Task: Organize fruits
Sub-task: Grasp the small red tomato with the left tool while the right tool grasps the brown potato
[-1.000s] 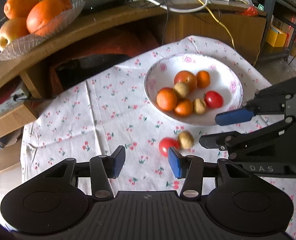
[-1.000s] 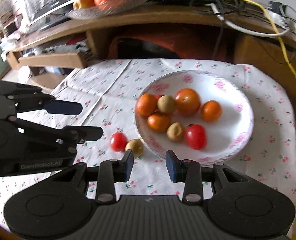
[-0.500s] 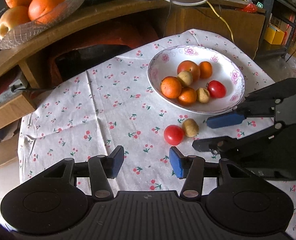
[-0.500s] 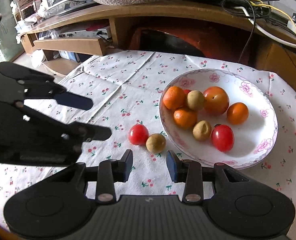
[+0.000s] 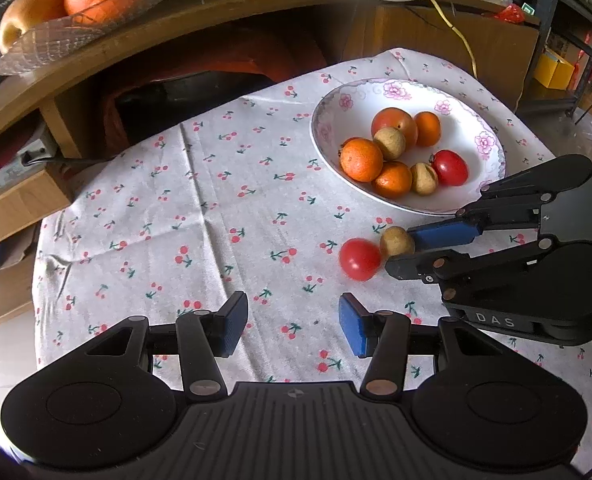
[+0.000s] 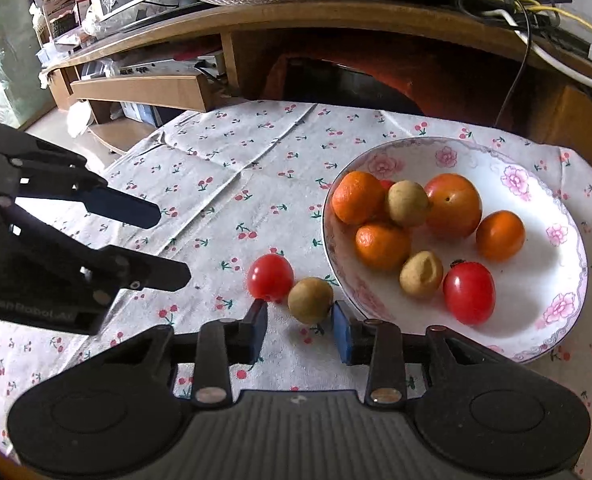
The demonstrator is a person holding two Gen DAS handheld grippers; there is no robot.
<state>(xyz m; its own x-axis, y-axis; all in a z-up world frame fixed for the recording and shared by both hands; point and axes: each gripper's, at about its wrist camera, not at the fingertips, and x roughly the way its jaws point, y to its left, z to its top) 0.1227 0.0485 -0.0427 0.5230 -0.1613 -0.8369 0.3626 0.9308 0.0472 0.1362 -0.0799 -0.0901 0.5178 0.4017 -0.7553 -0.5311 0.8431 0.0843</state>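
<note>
Since the earlier frames the right gripper (image 6: 299, 322) has come down toward the cloth and now sits at the small brown fruit (image 6: 310, 300), with its jaws having just been closing. That fruit lies between the two blue pads (image 6: 342, 336), at their tips; the right pad looks to touch it, while a sliver of cloth shows between it and the left pad, so a firm grip cannot be confirmed. In the left wrist view the same brown fruit (image 5: 396, 241) lies at the tips of the right gripper (image 5: 406, 251), right of centre in the frame.

A red tomato (image 6: 270, 278) lies just beside the brown fruit on its left, the two touching or nearly so, both on the cherry-print tablecloth (image 6: 223, 184). To the right stands the white flowered bowl (image 6: 552, 320), holding small oranges, two more brown fruits and another tomato.

The left gripper (image 5: 292, 326) hovers over bare cloth at the bottom of its own view, jaws moderately apart with nothing between them. At the upper left of that frame, a glass dish (image 5: 43, 46) of large oranges rests on a wooden shelf.
</note>
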